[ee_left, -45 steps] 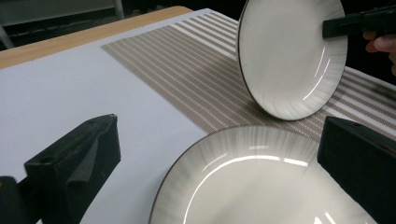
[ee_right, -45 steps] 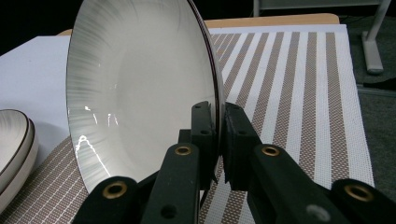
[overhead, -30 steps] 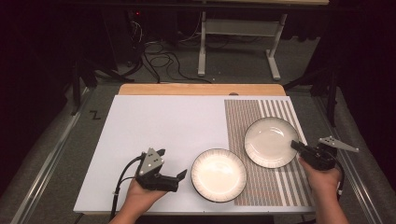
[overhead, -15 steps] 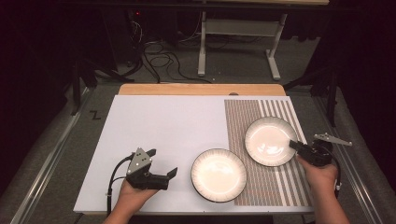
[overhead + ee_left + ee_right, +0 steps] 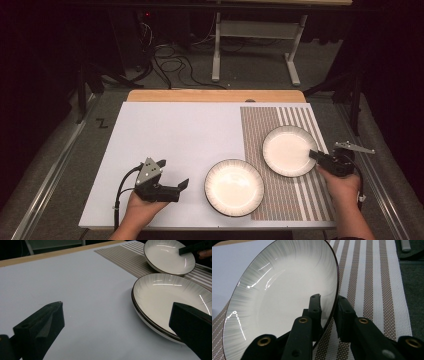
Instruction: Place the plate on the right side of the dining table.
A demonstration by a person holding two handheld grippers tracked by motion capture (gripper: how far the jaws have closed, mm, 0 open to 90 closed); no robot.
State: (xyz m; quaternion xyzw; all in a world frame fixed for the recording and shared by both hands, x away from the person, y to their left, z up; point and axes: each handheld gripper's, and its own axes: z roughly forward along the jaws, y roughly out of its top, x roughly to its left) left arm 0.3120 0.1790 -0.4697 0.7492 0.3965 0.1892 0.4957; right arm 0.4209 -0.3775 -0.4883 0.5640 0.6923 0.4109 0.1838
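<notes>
The far plate point(image 5: 287, 297) is set on the striped mat point(image 5: 372, 290) at the desk's right, its rim straddled by the right claw point(image 5: 329, 303) — jaws just eased apart, the grip judged released. The left claw point(image 5: 120, 322) has been drawn back, wide open and empty, beside the near plate point(image 5: 170, 297).

The room is dark; light falls mainly on the white desk point(image 5: 165, 145), which has a wooden strip point(image 5: 215, 95) along its far edge. A grey carpeted floor point(image 5: 190, 75) surrounds it. Beyond stands a white metal frame stand point(image 5: 255, 55), with black cables point(image 5: 170, 60) tangled on the floor beside it. Metal rails point(image 5: 47, 175) flank the desk.
</notes>
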